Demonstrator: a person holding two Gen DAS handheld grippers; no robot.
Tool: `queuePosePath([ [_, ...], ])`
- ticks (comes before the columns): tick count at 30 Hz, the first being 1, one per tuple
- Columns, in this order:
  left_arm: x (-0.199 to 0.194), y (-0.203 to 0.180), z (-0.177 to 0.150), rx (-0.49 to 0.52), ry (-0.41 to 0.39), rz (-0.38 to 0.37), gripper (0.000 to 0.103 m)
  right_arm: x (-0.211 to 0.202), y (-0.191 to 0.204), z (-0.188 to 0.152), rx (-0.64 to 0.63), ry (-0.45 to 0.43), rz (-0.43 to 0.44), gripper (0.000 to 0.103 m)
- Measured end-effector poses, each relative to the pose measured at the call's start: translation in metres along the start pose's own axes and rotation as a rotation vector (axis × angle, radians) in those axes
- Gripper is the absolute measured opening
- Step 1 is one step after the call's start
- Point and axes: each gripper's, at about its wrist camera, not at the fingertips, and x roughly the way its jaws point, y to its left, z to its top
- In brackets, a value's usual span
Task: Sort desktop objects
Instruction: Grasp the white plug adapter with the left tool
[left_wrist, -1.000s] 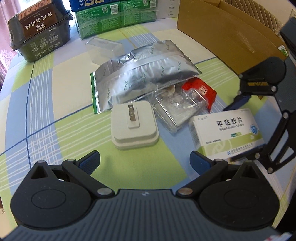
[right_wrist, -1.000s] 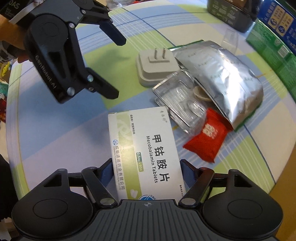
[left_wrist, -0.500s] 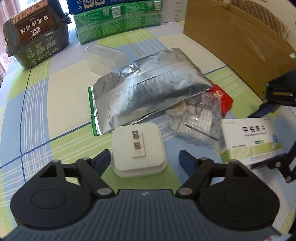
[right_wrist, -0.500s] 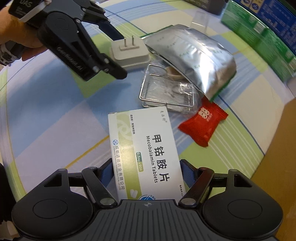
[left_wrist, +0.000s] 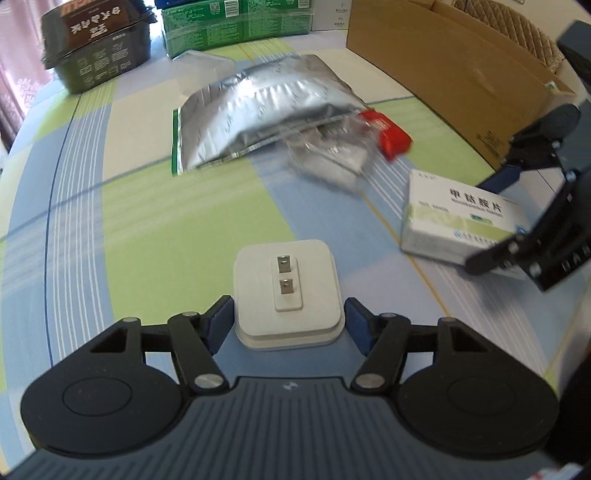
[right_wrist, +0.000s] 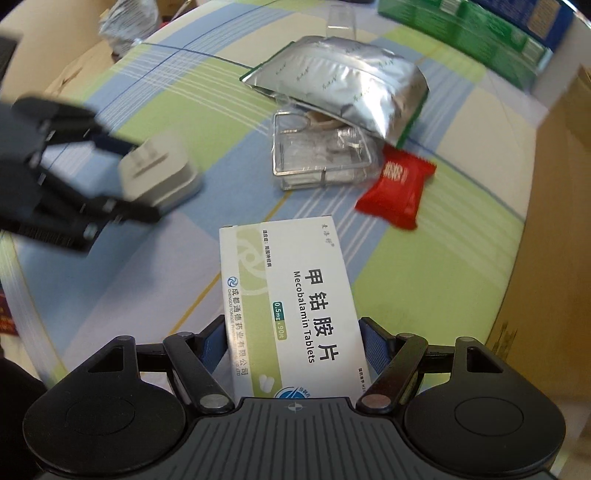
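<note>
My left gripper is shut on a white plug adapter, prongs up, held away from the pile; it also shows in the right wrist view. My right gripper is shut on a white and green tablet box, seen at the right in the left wrist view. On the checked tablecloth lie a silver foil pouch, a clear plastic case partly under it, and a red candy packet.
A cardboard box stands at the right. Green cartons and a dark food tub stand at the far edge. A small clear box lies behind the pouch.
My left gripper closed on the plug adapter and drew it back from the pile. My right gripper pulled the tablet box away from the clear case and the candy.
</note>
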Motion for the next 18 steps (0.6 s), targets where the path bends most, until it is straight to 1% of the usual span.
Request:
queuePosePath([
  [2, -0.005, -0.005, -0.009, -0.015, -0.01, 0.008, 0.062, 0.0, 0.005, -0.005, -0.003, -0.001, -0.002, 0.072],
  [4, -0.007, -0.008, -0.016, -0.029, -0.02, 0.019, 0.069, -0.002, 0.009, -0.011, -0.012, -0.009, -0.008, 0.072],
  [7, -0.007, -0.01, -0.021, -0.052, -0.033, 0.033, 0.07, -0.001, 0.013, -0.015, -0.023, -0.019, -0.015, 0.073],
  [10, -0.003, -0.011, -0.022, -0.062, -0.042, 0.046, 0.07, 0.001, 0.012, -0.014, -0.042, -0.05, -0.034, 0.075],
  [13, -0.001, -0.011, -0.019, -0.062, -0.06, 0.057, 0.07, 0.007, 0.009, -0.01, -0.053, -0.065, -0.034, 0.078],
  [18, 0.005, -0.012, -0.013, -0.044, -0.069, 0.061, 0.07, 0.012, 0.003, -0.009, -0.045, -0.078, -0.023, 0.079],
])
